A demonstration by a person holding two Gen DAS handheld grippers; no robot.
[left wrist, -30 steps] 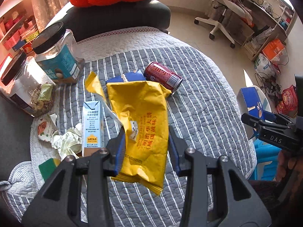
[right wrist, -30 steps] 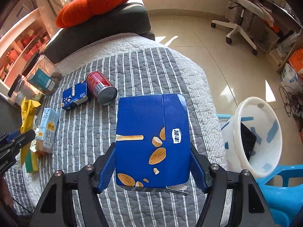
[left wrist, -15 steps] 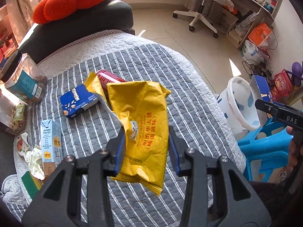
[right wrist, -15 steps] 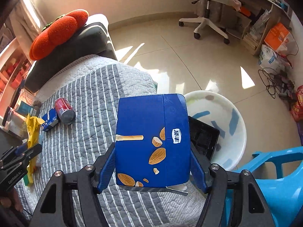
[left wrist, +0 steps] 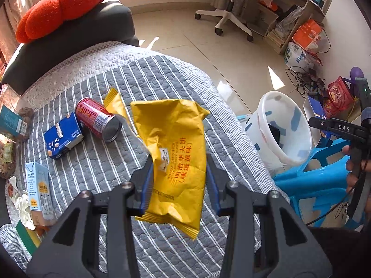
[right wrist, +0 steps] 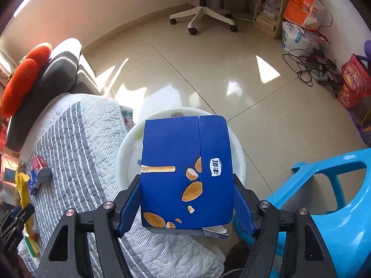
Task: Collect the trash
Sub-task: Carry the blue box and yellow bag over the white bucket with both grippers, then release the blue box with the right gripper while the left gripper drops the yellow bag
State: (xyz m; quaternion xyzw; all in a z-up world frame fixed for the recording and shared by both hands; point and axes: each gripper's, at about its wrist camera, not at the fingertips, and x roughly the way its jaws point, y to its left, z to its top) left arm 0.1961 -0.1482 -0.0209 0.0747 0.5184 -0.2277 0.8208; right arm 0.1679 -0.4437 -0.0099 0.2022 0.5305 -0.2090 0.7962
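My left gripper (left wrist: 178, 180) is shut on a yellow snack wrapper (left wrist: 176, 153) and holds it above the striped quilt (left wrist: 162, 88). My right gripper (right wrist: 186, 206) is shut on a blue almond-snack box (right wrist: 185, 171) and holds it over the white trash bin (right wrist: 126, 162), which the box mostly hides. The bin also shows in the left wrist view (left wrist: 285, 127), right of the quilt, with a dark item inside. On the quilt lie a red can (left wrist: 97, 119), a small blue box (left wrist: 62, 135), a light-blue milk carton (left wrist: 38, 190) and crumpled paper (left wrist: 22, 206).
A blue plastic stool (right wrist: 324, 197) stands right beside the bin. A dark sofa arm with a red cushion (left wrist: 62, 2) is at the far side. An office chair (right wrist: 201, 4), cables and bags sit on the tiled floor.
Both grippers have swung right. The right one carried the blue box from above the quilt to over the white bin. The left one, still holding the wrapper, now faces the bin side.
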